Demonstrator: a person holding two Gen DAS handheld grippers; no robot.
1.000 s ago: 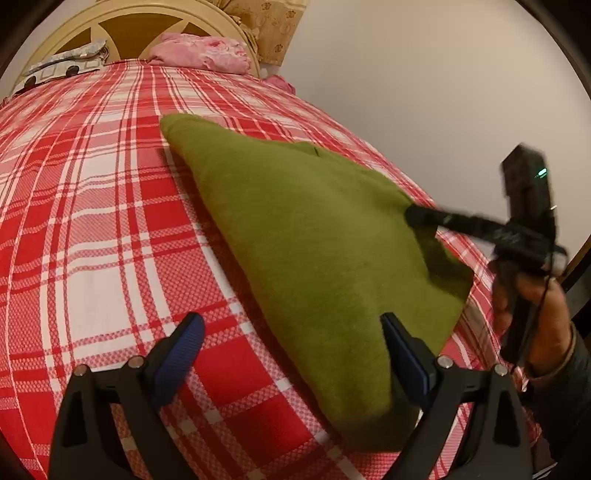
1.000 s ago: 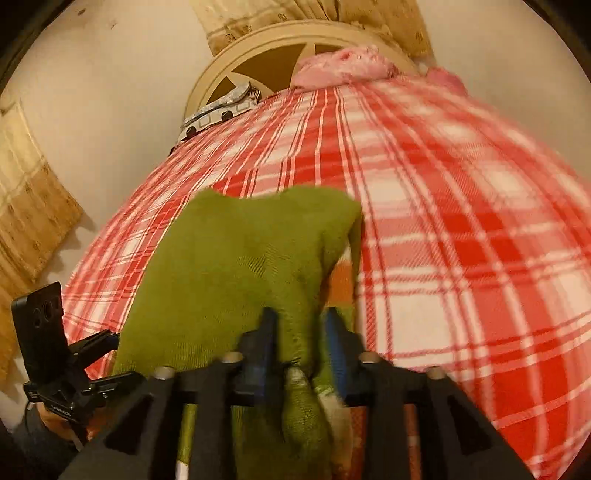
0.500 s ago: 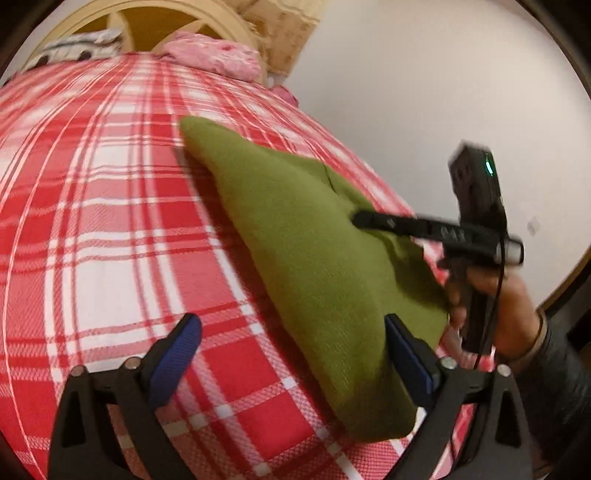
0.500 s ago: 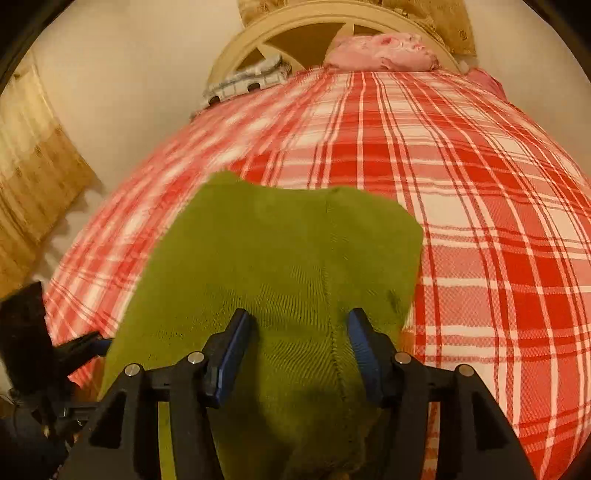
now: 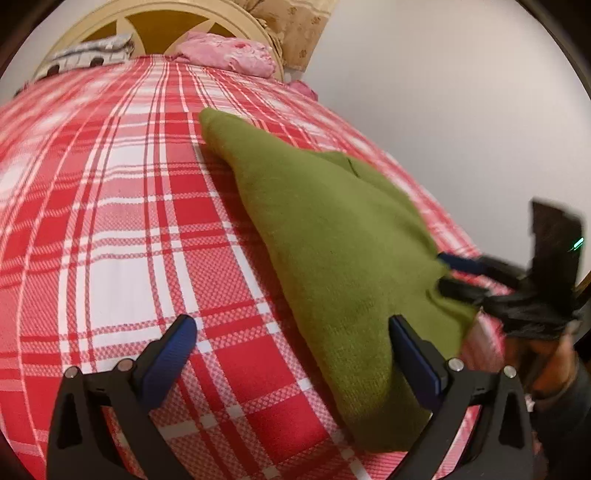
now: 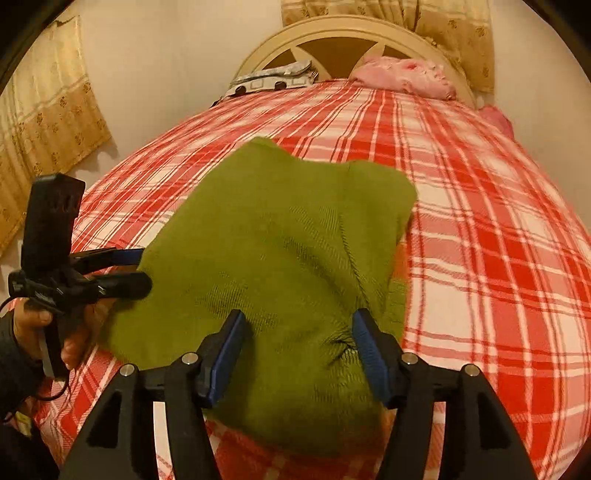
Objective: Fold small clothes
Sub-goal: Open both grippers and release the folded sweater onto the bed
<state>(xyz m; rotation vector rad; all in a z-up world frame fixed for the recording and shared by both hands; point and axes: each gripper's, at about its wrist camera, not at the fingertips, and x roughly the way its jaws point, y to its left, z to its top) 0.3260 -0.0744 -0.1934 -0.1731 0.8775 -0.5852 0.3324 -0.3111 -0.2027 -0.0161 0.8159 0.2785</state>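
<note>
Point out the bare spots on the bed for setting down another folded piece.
Bare bedspread lies left of the green garment, up to the pillows. Another patch lies to its right. The near edge is crowded by the left gripper and right gripper.

A bed (image 6: 480, 206) in red-and-white plaid carries a folded green garment (image 6: 273, 258) and pink pillow (image 6: 402, 75).

Plaid bedspread (image 5: 110, 229), pink pillow (image 5: 229, 53), cream headboard (image 6: 332, 31), curtain (image 6: 44, 107).
</note>
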